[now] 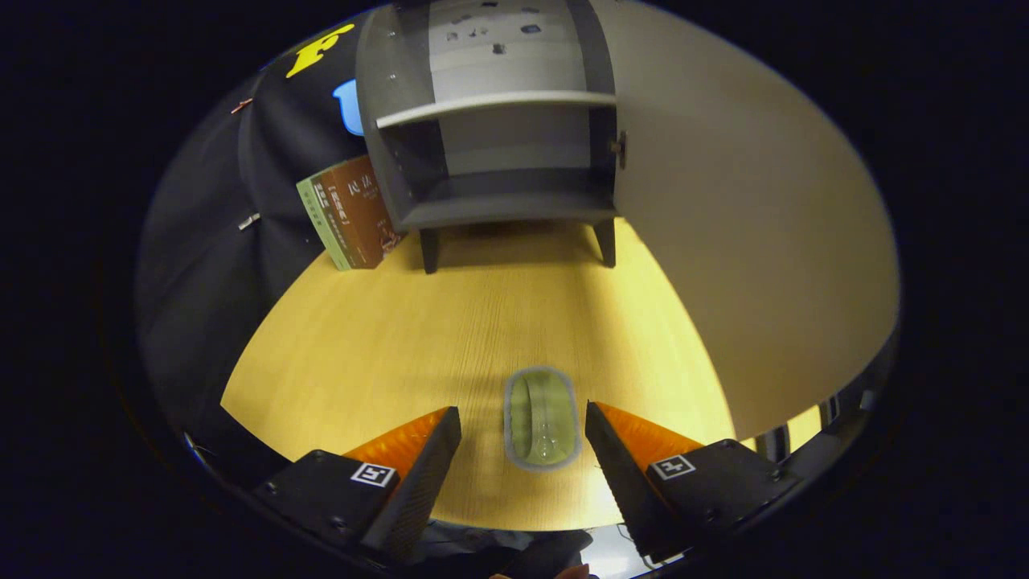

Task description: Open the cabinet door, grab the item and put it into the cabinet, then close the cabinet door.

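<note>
The small green, grey-rimmed item [542, 418] is lying flat on the wooden table [386, 338], sitting between the fingertips of the gripper [522, 426]; the fingers [422, 474] are standing spread apart, touching nothing; well beyond them the grey cabinet [490, 121] is standing with its door [748, 225] swung open to the right; books [350, 213] are leaning just left of the cabinet

wooden table [362, 346] bears cabinet [498, 145], books [354, 213], item [542, 418]

booth/lab rig | black cloth wall [209, 265] | wood tabletop [386, 338] | small cabinet [498, 121]
</note>
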